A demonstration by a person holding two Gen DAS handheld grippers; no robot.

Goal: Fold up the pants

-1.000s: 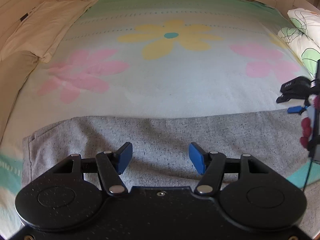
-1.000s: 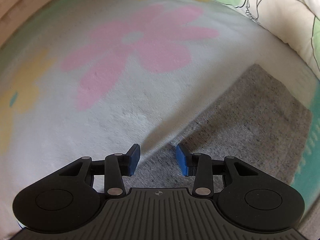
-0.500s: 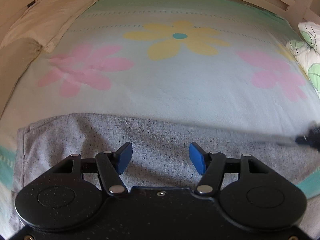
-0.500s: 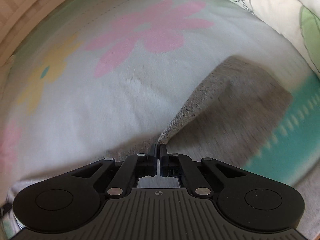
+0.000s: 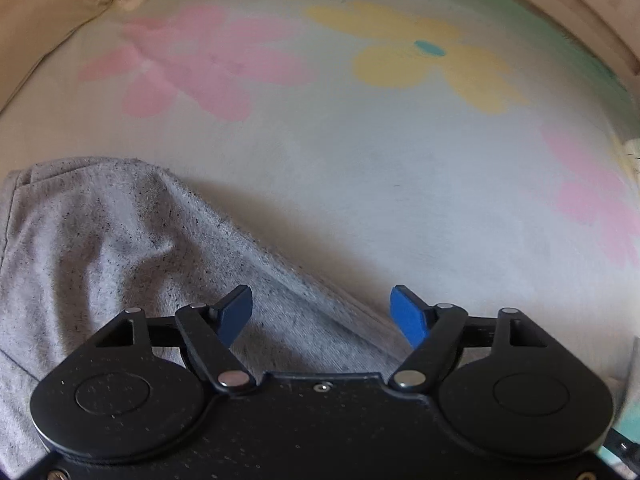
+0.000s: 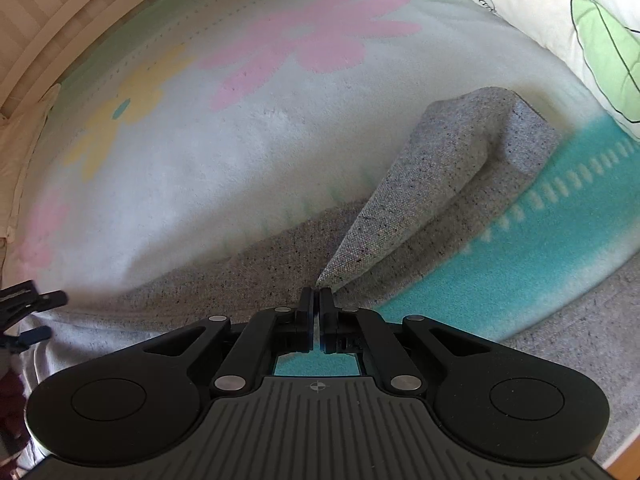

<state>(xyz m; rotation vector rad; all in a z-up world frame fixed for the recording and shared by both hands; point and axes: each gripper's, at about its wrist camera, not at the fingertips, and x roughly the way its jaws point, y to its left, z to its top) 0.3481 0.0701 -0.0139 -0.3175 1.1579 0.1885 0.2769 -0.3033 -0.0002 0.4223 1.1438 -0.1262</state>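
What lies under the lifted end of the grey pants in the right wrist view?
Under the raised flap of the grey pants, pinched by the right tongs, lie more grey pants fabric and the flowered blanket with its teal border. Whatever is beneath the flat fabric is covered.

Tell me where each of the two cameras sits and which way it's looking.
Left wrist view: rides the left tongs, aimed steeply down at grey speckled knit pants on the flower-print fleece blanket; its blue-padded jaws are opening, cloth lying beneath them.
Right wrist view: rides the right tongs, aimed down, shut on a lifted pants edge; the left tongs peek in at the left edge.
Shared: pants, blanket and yellow flower.
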